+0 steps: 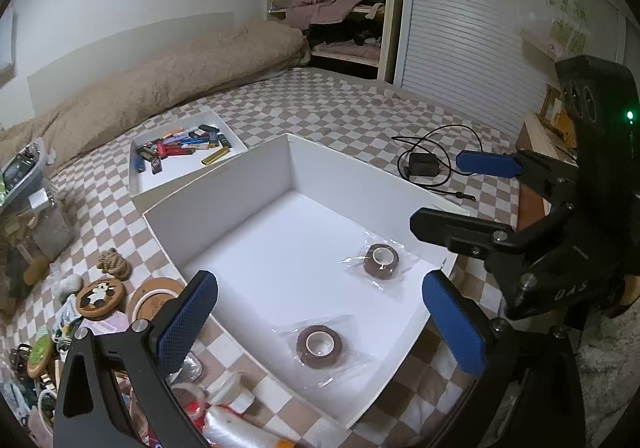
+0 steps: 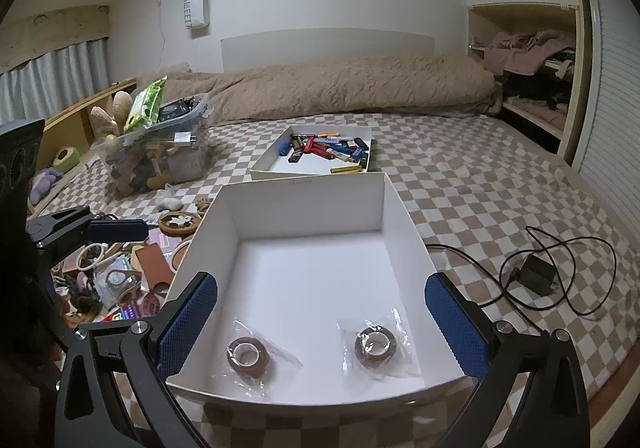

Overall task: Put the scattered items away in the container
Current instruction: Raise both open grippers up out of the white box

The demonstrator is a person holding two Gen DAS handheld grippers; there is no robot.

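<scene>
Both the left gripper (image 1: 320,324) and right gripper (image 2: 322,324) hung with jaws wide apart and empty above the box (image 2: 304,204), two rolls (image 2: 248,356) lying near its front wall, so reaching left into the clutter (image 2: 120,280) risked snagging several things at once.

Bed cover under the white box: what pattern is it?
Beige-and-white checkerboard on the bed cover, clearest in the right wrist view.

Location: home bedroom | Evidence: bed with checkered sheet (image 2: 460,184), rolled beige duvet (image 2: 340,88), open closet shelves of folded clothes (image 1: 340,8), curtained window (image 2: 52,76), plush toys (image 2: 108,116)
</scene>
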